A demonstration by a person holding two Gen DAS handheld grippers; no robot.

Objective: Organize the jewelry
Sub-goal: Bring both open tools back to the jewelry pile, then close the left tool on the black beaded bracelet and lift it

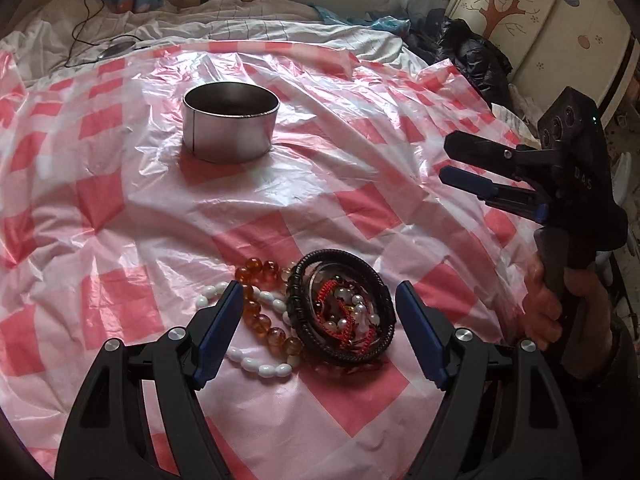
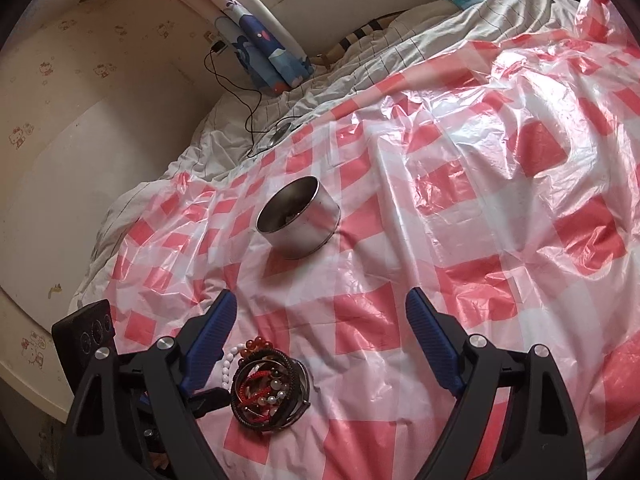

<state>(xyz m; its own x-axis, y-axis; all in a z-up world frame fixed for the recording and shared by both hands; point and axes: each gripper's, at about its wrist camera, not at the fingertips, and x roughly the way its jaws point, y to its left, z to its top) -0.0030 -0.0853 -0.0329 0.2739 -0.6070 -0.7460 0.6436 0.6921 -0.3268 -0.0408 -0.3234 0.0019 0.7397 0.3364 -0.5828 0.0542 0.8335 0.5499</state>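
We held both tools spread, left tool (image 1: 320, 320) over the tangled bracelets (image 1: 340, 312); one pinch risked dragging several off the bed (image 1: 280, 40).

A home bedroom: ahead of the grippers lies a bed with rumpled white bedding (image 1: 248, 32), a checked plastic sheet (image 1: 360, 184) over it, cartoon wallpaper (image 2: 60, 100) leftward, and a painted wardrobe (image 1: 532, 12) rightward.

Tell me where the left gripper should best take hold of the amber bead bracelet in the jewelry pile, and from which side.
Probably the bare arc of the amber bead bracelet on the side away from the black bangle, coming from above. The left gripper is open. That arc lies flat on the checked sheet, crossed only by the white bead strand; its far side tucks under the bangle.
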